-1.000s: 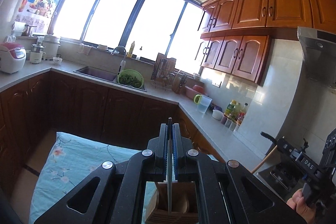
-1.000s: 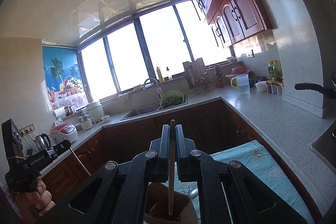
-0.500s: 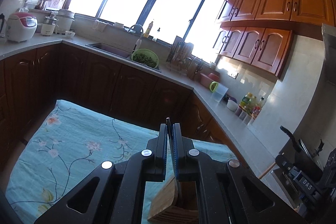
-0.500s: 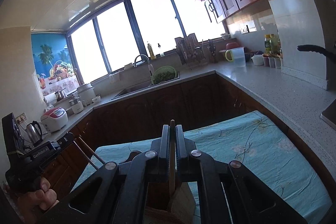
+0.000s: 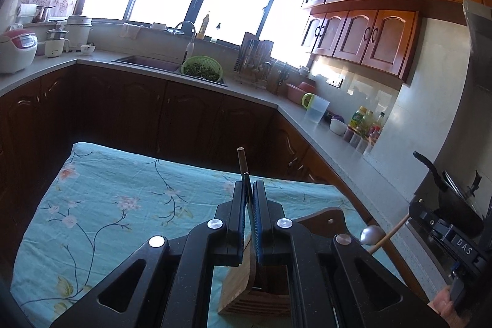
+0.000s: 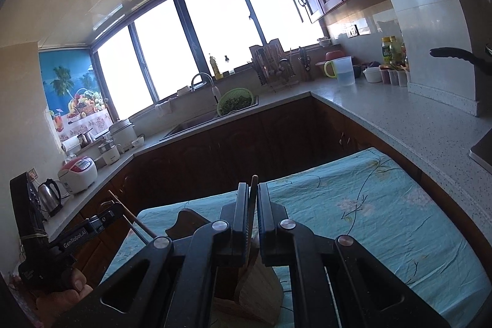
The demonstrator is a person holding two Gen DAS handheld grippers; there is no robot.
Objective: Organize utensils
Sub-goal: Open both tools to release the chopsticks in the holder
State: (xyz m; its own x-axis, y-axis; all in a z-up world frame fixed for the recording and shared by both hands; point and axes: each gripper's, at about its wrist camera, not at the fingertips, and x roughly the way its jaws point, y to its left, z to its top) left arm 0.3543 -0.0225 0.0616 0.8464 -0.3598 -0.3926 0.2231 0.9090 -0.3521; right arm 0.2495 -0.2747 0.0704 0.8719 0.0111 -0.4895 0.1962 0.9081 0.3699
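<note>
A wooden utensil holder (image 5: 258, 288) sits at the bottom centre of the left wrist view, on a teal flowered cloth (image 5: 101, 205) that covers a table in the middle of the kitchen. The left gripper (image 5: 249, 192) hangs right over the holder, its jaws pinched tight on thin chopsticks (image 5: 241, 162): a brown tip and a darker one stick up just above the fingertips, and the lower ends run down toward the holder's slots.

In the right wrist view the same holder (image 6: 261, 291) shows at the bottom centre, partly hidden by the black arms of the right gripper (image 6: 252, 195). That gripper is clamped on a slim wooden stick (image 6: 253, 192), whose top pokes up between the pads while the rest drops toward the holder's opening. Whether either utensil touches the bottom of the holder I cannot tell.

At the lower right of the left wrist view, a metal spoon bowl (image 5: 372, 235) and a pale wooden handle (image 5: 390, 232) stand out beside the holder. At the lower left of the right wrist view a hand (image 6: 61, 294) grips the other tool.

Around the table run dark cabinets and a grey counter (image 6: 409, 116), with a green colander (image 5: 202, 69) by the sink under bright windows.
</note>
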